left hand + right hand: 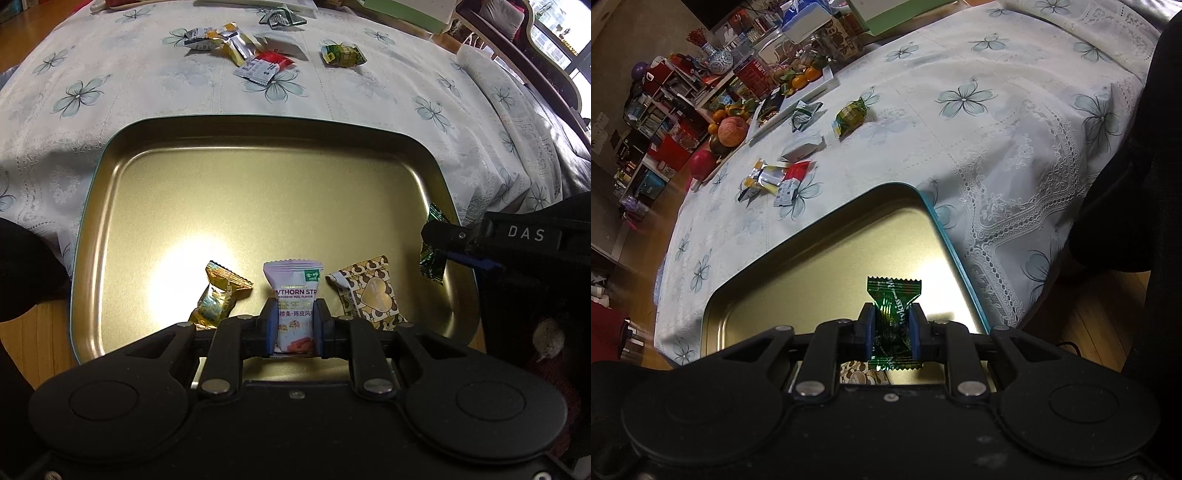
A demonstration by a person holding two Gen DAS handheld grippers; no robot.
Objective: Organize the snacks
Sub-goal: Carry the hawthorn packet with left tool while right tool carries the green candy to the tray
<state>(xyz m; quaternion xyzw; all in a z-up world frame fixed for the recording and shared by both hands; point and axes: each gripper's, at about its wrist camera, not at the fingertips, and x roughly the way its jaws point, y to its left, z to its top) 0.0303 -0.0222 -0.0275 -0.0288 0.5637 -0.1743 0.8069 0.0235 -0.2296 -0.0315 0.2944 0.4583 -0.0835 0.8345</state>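
Observation:
A gold metal tray [258, 192] with a teal rim lies on the flowered tablecloth; it also shows in the right wrist view [827, 273]. My left gripper [294, 317] is shut on a white hawthorn strip packet [293, 284] over the tray's near edge. A gold candy [218, 295] and a gold heart-patterned packet [373, 295] lie in the tray beside it. My right gripper [892, 328] is shut on a green candy [892, 306] above the tray's right side; it shows at the right in the left wrist view [434, 254].
Several loose snacks lie on the cloth beyond the tray: silver and yellow packets [221, 40], a red and white packet [264, 66], a green packet [341, 53]. Fruit [731, 129] and boxes crowd the table's far side. The cloth hangs over the table edge at the right.

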